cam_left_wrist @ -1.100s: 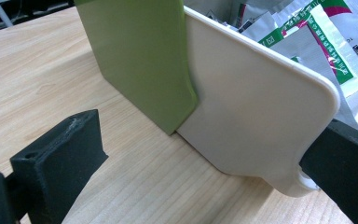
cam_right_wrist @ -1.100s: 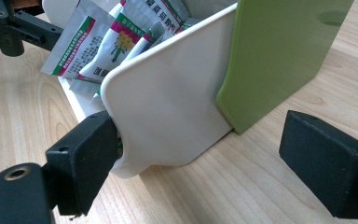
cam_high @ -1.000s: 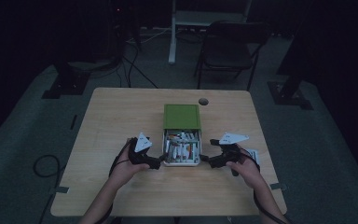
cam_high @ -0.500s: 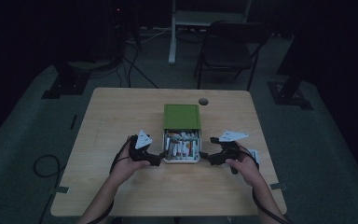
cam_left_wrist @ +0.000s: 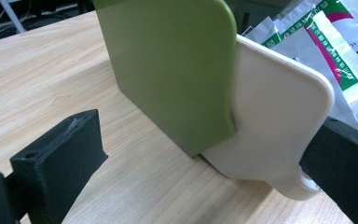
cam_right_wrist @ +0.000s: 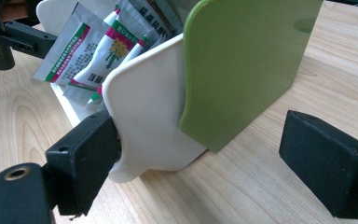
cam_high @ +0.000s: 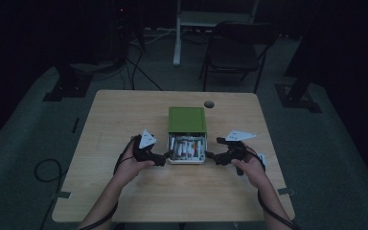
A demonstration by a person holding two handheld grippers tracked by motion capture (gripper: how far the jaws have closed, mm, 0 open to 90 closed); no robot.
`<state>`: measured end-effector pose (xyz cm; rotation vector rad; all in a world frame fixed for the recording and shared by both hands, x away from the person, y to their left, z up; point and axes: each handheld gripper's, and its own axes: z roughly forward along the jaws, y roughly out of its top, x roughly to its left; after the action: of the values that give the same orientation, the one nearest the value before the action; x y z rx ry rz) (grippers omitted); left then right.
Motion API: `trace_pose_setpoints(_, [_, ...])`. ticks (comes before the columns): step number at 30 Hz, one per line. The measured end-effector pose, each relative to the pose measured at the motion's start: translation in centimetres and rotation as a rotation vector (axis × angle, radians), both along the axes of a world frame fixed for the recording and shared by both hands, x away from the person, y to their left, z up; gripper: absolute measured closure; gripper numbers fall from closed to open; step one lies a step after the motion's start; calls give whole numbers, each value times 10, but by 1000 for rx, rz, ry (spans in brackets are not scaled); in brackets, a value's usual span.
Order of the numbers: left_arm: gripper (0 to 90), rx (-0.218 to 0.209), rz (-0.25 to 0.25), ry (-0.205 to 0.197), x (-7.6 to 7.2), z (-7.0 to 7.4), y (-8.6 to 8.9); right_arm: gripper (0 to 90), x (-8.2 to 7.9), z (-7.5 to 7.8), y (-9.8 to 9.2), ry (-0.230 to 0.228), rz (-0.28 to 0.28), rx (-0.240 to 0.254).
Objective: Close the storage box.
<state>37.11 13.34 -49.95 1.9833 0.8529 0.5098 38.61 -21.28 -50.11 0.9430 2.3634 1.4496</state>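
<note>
A white box [cam_high: 187,160] stands at the table's middle, its green lid [cam_high: 187,119] slid back over the far half. Several printed sachets [cam_high: 186,146] stand in the uncovered near half. My left gripper [cam_high: 162,158] is open at the box's near left corner. In the left gripper view this gripper [cam_left_wrist: 207,140] straddles the white wall [cam_left_wrist: 270,121] and the green lid [cam_left_wrist: 168,70], one jaw against the white corner. My right gripper [cam_high: 211,157] is open at the near right corner. In the right gripper view it [cam_right_wrist: 207,154] straddles the white wall [cam_right_wrist: 149,116], with sachets [cam_right_wrist: 98,51] behind.
The wooden table [cam_high: 124,120] has a round cable hole [cam_high: 209,104] behind the box. A folding chair [cam_high: 237,52] and a desk frame [cam_high: 177,33] stand beyond the far edge. Cables [cam_high: 43,167] lie on the floor at left.
Both hands have edged slightly forward along the box's sides. The box and its lid have not visibly moved.
</note>
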Motion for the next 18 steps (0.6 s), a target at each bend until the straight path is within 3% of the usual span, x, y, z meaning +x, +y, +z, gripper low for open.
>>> trace_pose_setpoints(18, [19,-4,13,1,10,0,-1,114,10,0,0,6,-27,6])
